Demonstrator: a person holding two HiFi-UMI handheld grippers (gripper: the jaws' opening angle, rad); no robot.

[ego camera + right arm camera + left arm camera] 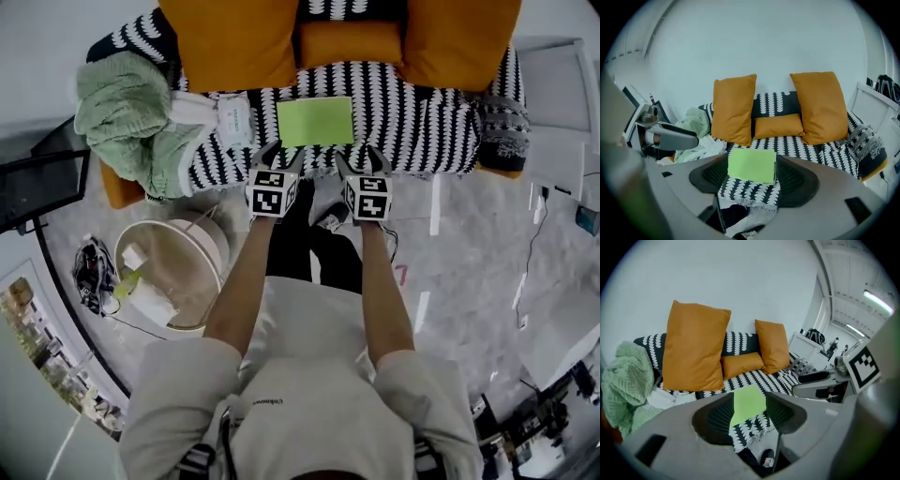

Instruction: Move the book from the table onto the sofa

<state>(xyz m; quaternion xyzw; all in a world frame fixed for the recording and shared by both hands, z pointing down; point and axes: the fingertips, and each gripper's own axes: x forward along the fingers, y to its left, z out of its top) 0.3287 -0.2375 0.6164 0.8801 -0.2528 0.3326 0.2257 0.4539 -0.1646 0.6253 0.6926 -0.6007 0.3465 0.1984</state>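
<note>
Both claws stood wide and empty: the left gripper (284, 155) held its two dark, ribbed pads well apart, and the right gripper (359, 159) did the same, with nothing pinched or touched by either one. In the left gripper view, the left gripper (749, 414) framed the book (749, 401) in the gap between its jaws, but the book lay beyond them, flat on the sofa (754, 376). The right gripper view showed the same, with the right gripper (751, 177) open and the book (752, 164) lying clear of its pads. From the head view, the book (315, 121) was a thin rectangle with a plain, matte lime-green cover, resting near the front edge of the seat, about midway across the sofa (422, 112). A woven throw with rows of white leaf-like marks on black covered the seat. Three plump orange cushions leaned at the back: a large one (234, 37) on the left, a small one (352, 42) in the middle and another large one (459, 37) on the right. A chunky pale-green knitted blanket (122, 112) lay bunched at the sofa's left end. On the glossy grey floor beside the person stood a round table (202, 246) with a light wooden top.
</note>
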